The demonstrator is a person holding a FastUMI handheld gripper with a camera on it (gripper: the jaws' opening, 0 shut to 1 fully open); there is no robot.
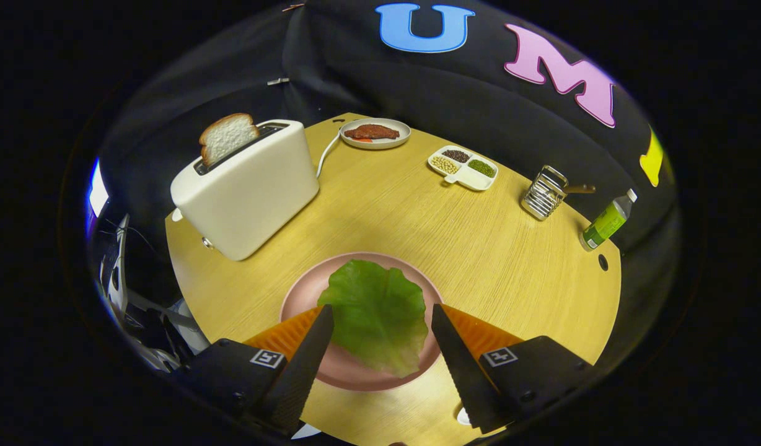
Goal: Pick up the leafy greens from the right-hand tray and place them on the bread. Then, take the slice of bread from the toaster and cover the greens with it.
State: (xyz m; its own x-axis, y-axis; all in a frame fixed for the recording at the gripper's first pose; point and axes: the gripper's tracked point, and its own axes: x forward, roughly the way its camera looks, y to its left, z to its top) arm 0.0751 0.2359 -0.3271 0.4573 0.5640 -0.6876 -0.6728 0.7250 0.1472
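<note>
A green lettuce leaf (375,313) lies spread on the pink plate (299,298) near the table's front edge, hiding whatever is beneath it. My gripper (381,308) hovers just above the plate and is open. Its two black fingers (303,359) stand wide apart on either side of the leaf, with nothing pressed between them. Beyond the plate to the left stands a white toaster (250,189). A slice of bread (227,137) sticks up from its slot.
On the round wooden table (479,248), a plate with a piece of meat (374,133) sits at the back. A divided dish of beans (463,167), a metal rack (543,193) and a green bottle (607,222) line the right side.
</note>
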